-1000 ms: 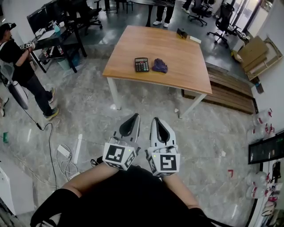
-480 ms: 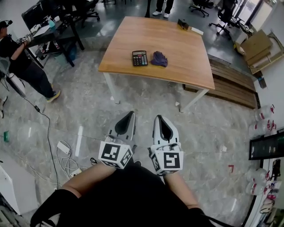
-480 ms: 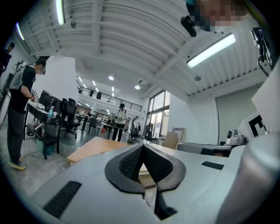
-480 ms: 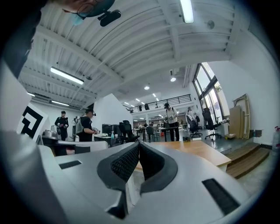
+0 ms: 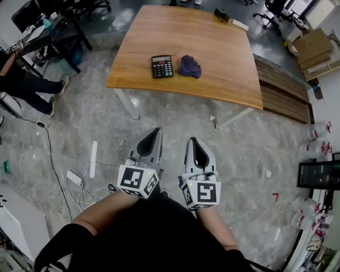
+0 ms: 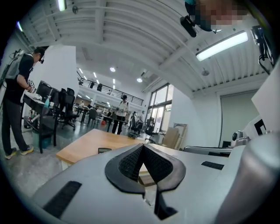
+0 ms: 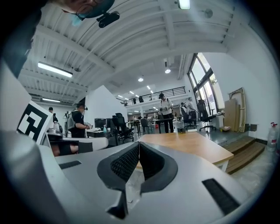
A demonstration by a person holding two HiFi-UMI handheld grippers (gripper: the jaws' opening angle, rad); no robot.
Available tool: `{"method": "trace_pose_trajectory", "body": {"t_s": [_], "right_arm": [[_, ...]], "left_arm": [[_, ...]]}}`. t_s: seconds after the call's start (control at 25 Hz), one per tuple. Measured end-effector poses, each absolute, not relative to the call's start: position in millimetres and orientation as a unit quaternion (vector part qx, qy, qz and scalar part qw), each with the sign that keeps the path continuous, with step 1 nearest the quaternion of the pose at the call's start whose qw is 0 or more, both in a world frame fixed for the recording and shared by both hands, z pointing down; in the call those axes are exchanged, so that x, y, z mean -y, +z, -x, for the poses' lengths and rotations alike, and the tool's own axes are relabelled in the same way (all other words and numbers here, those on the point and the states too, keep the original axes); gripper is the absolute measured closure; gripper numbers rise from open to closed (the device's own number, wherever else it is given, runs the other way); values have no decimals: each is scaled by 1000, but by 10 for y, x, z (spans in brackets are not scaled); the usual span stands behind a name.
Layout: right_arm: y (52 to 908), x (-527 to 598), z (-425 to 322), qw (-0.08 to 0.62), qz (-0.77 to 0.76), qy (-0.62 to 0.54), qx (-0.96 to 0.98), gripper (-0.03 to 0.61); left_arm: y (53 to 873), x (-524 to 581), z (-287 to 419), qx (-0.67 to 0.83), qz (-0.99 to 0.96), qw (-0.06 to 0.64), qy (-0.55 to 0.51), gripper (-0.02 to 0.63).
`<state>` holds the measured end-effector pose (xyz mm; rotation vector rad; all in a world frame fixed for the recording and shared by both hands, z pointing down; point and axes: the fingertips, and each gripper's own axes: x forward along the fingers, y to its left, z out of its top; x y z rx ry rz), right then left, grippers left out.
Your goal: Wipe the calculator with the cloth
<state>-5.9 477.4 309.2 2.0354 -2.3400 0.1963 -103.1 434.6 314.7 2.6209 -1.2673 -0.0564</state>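
A black calculator point(image 5: 162, 66) lies on the wooden table point(image 5: 223, 79) near its front edge. A crumpled purple cloth point(image 5: 189, 66) sits just right of it. My left gripper point(image 5: 155, 132) and right gripper point(image 5: 193, 141) hang side by side over the floor, well short of the table, both shut and empty. In the left gripper view the left gripper point(image 6: 142, 145) points level at the table, with the calculator point(image 6: 104, 150) as a dark sliver on the top. The right gripper point(image 7: 138, 144) also faces the table point(image 7: 192, 144); the cloth is not visible there.
A dark box point(image 5: 221, 15) and a flat white item point(image 5: 240, 24) lie at the table's far edge. A person point(image 5: 21, 79) stands at a desk on the left. Cables and a power strip point(image 5: 74, 178) lie on the marble floor. Wooden pallets point(image 5: 287, 87) and water bottles point(image 5: 316, 133) are on the right.
The table with the calculator and cloth has come nearer and shifted up in the head view. Both grippers kept their side-by-side pose, still shut.
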Motion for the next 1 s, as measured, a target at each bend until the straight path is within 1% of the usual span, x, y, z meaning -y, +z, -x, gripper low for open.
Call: {"method": "trace_pose_trajectory", "body": {"t_s": [0.28,0.56,0.8,1.0], "right_arm": [[3077,-3586,-168,27,-670,68,738,563],[2984,-2519,-38,40,-667,45,743,563],[2895,-2026,148,43,-657,32,752,563],[2928,-1737,110,44,-655,36,754,563]], "left_arm": [[3091,-3097,750,411,-904,115,-21,607],[3047,-2074,902,411,-904,116,-33,607],[3026,-1657,1048,419,-900,116,-39,607],[3117,-1401,1037,427,-895,124,-31,607]]}}
